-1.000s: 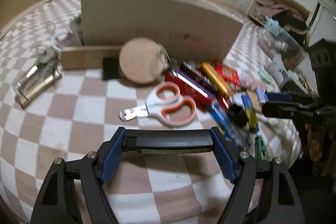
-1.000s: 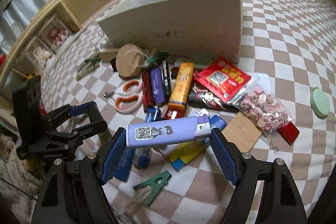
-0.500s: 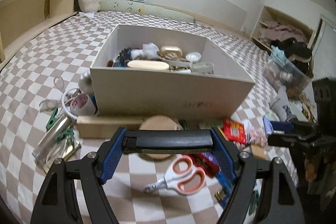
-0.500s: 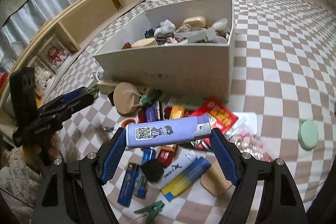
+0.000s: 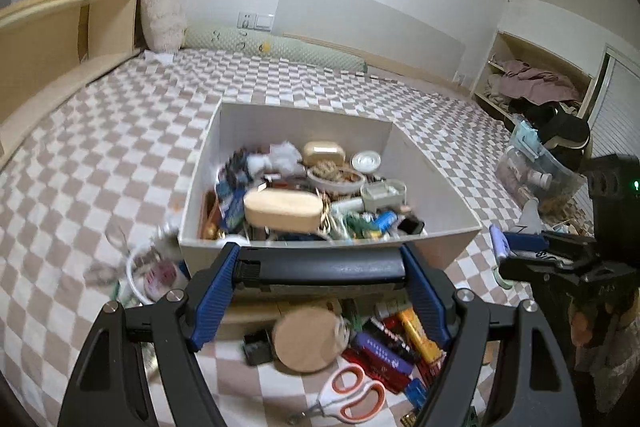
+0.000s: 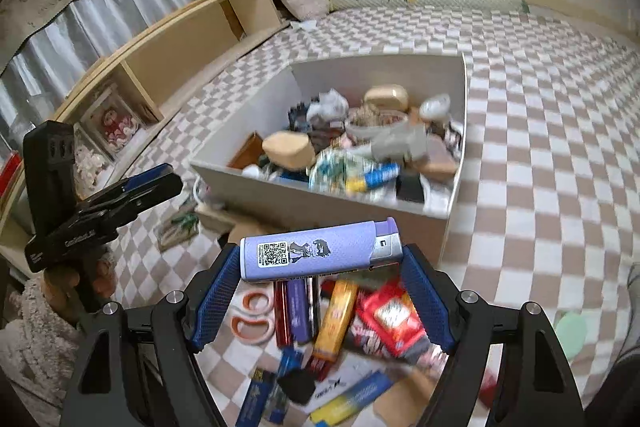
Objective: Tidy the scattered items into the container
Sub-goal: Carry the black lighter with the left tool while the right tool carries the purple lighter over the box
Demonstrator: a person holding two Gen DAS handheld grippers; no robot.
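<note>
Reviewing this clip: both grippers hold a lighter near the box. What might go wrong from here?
1. The purple lighter is pinched only at its two ends by the right gripper; it could pivot or slip out before reaching the box.
2. The box is already heaped, so a dropped lighter might bounce or roll off the pile.
3. The left gripper with the black lighter heads for the same near wall; the two grippers may collide.

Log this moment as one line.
left claw: holds black lighter | right claw: holds purple lighter | box: ahead
</note>
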